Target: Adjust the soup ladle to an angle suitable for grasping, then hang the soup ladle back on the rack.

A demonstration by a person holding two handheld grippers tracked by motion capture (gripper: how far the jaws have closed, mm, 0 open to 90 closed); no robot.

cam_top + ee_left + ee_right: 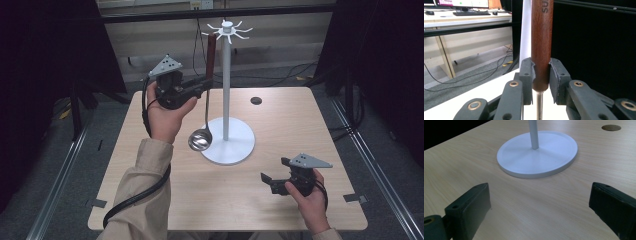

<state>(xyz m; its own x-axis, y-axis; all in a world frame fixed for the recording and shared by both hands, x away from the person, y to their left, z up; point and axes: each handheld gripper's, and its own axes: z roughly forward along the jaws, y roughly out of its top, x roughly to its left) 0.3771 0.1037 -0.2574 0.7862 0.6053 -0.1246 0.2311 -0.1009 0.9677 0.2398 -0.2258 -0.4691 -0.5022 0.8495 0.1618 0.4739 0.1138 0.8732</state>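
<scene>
Gripping the brown wooden handle of a ladle [206, 95], the left gripper [206, 81] is held up above the worktop [165, 200] at about ten o'clock from the white stand [227, 120]. In the left gripper view its pads [554, 75] press on either side of the handle's lower end, just above where the thin metal shaft begins, and the ladle [541, 42] hangs upright. Seen from the high view, the handle rises close beside the stand's pole, its top reaching up near the ring of hooks [229, 30] at twelve o'clock on the stand; whether it touches a hook cannot be told. The shiny bowl hangs at the bottom, at about nine o'clock from the round base, just beside its rim.

Down at four o'clock from the base, the right gripper [274, 176] sits low over the worktop, its jaws wide apart with nothing between them. From the right gripper view, the stand's base [537, 155] lies ahead at twelve o'clock. A small dark round hole [256, 100] marks the worktop at one o'clock from the stand.
</scene>
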